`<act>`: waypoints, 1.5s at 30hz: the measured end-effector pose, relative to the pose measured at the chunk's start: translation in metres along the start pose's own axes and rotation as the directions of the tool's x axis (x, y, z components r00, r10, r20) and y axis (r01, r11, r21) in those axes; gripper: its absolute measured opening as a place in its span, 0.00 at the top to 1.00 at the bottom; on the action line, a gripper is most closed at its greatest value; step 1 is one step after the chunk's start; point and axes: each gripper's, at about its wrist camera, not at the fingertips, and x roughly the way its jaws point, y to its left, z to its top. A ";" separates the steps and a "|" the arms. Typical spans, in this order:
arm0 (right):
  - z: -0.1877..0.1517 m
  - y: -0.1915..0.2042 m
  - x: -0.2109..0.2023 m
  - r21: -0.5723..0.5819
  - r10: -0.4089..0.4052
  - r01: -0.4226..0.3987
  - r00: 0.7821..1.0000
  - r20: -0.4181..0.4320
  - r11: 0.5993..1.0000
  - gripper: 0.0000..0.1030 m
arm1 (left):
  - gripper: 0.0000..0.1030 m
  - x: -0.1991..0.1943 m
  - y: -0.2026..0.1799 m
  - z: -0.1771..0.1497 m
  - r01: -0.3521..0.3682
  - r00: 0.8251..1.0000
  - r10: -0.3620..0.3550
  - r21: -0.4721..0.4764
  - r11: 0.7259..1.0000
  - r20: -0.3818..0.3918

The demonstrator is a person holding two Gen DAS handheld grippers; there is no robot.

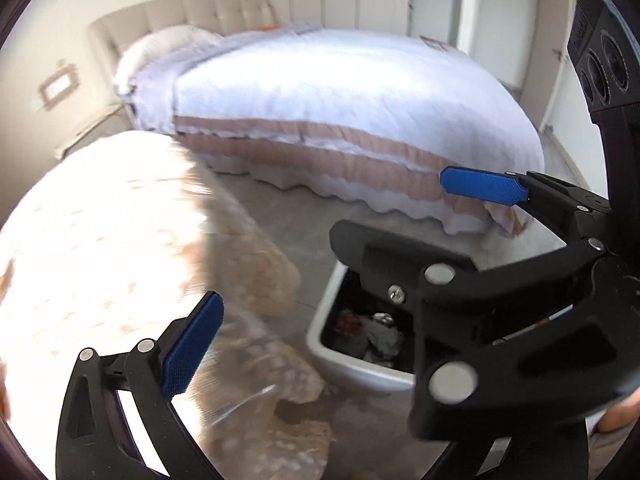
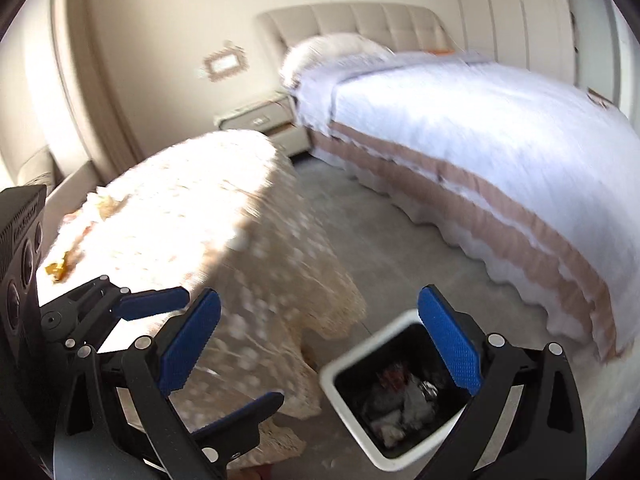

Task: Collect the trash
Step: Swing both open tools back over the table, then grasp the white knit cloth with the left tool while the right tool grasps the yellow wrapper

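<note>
bin (image 1: 352, 364): in your left wrist view the right tool (image 1: 460, 280) covers its far side and most of its opening.
bin contents (image 2: 400, 400): crumpled scraps, too blurred for you to name any piece.
worktop (image 2: 180, 208): sunlight washes out its cloth; the yellow bits (image 2: 58, 270) at its left rim stay unidentifiable.
bed (image 2: 500, 140): smeared, cut off at the right.

One bed (image 2: 500, 152), one bin (image 2: 352, 368), one nightstand (image 2: 260, 120), two grippers.

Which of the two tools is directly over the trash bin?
The right tool, open above the white bin; the left tool sits beside the lace-covered table.
</note>
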 end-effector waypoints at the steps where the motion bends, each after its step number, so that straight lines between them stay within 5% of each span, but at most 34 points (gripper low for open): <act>1: 0.005 0.009 -0.004 -0.016 0.016 -0.015 1.000 0.020 1.000 0.05 | 0.05 -0.012 0.010 -0.001 -0.015 1.000 0.015 -0.024 1.000 0.023; 6: 0.028 0.067 -0.016 -0.118 0.105 -0.094 0.991 0.087 0.989 0.05 | 0.05 -0.065 0.069 -0.013 -0.120 0.985 0.138 -0.158 0.980 0.103; 12: 0.039 0.141 -0.008 -0.231 0.193 -0.171 0.978 0.078 0.958 0.04 | 0.05 -0.114 0.146 -0.047 -0.286 0.940 0.327 -0.298 0.911 0.097; 21: 0.033 0.243 0.018 -0.350 0.293 -0.283 0.956 -0.026 0.893 0.04 | 0.05 -0.176 0.295 -0.104 -0.490 0.839 0.542 -0.493 0.719 -0.043; 24: 0.031 0.274 0.031 -0.366 0.328 -0.329 0.942 -0.066 0.871 0.04 | 0.05 -0.189 0.322 -0.119 -0.510 0.826 0.560 -0.520 0.685 -0.073; 29: 0.028 0.325 0.061 -0.384 0.364 -0.388 0.921 -0.136 0.838 0.04 | 0.05 -0.190 0.362 -0.131 -0.511 0.831 0.547 -0.532 0.675 -0.103; 35: 0.021 0.374 0.107 -0.432 0.358 -0.439 0.897 -0.259 0.788 0.05 | 0.05 -0.162 0.412 -0.135 -0.478 0.864 0.481 -0.547 0.687 -0.151; 45: 0.003 0.423 0.153 -0.512 0.325 -0.495 0.862 -0.388 0.703 0.05 | 0.06 -0.121 0.449 -0.132 -0.390 0.920 0.345 -0.542 0.745 -0.187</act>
